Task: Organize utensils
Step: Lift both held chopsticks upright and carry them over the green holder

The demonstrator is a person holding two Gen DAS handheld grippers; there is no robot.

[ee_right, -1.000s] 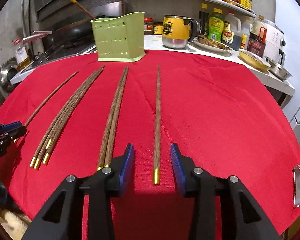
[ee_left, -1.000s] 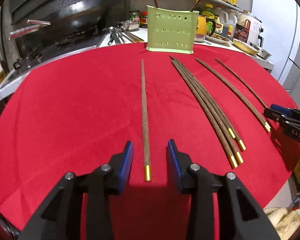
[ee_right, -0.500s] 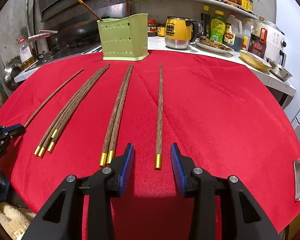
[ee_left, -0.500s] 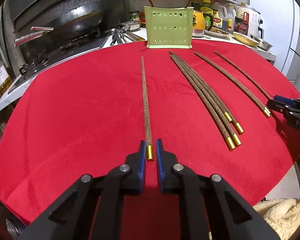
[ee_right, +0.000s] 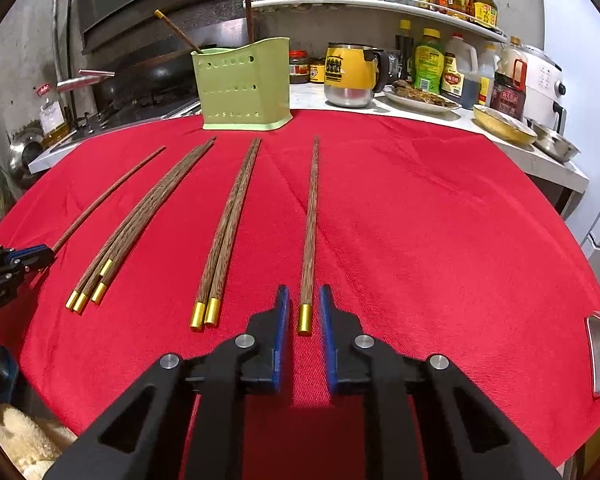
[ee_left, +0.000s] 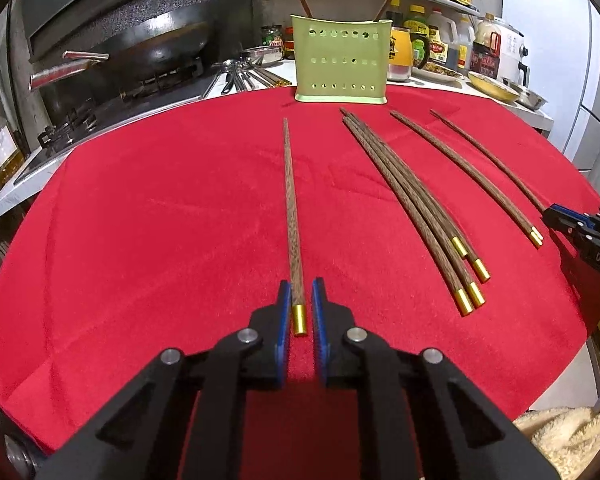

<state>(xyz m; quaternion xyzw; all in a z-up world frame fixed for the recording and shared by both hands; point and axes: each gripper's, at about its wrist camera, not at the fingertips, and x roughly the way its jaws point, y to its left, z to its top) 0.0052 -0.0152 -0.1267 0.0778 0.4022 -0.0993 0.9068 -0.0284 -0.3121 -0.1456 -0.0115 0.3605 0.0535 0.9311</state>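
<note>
Several brown wooden chopsticks with gold caps lie on a red cloth. My left gripper is shut on the gold-capped end of a single chopstick. My right gripper has its jaws close on either side of another single chopstick, with small gaps showing. A green perforated utensil holder stands at the far edge of the cloth with two chopsticks in it; it also shows in the right wrist view.
A bundle of chopsticks and a pair lie between the grippers. A wok and stove stand far left. A yellow mug, bottles, plates and bowls line the counter behind.
My left gripper closed on the single chopstick's capped end and holds it. My right gripper moved forward around the other single chopstick and its jaws narrowed.
</note>
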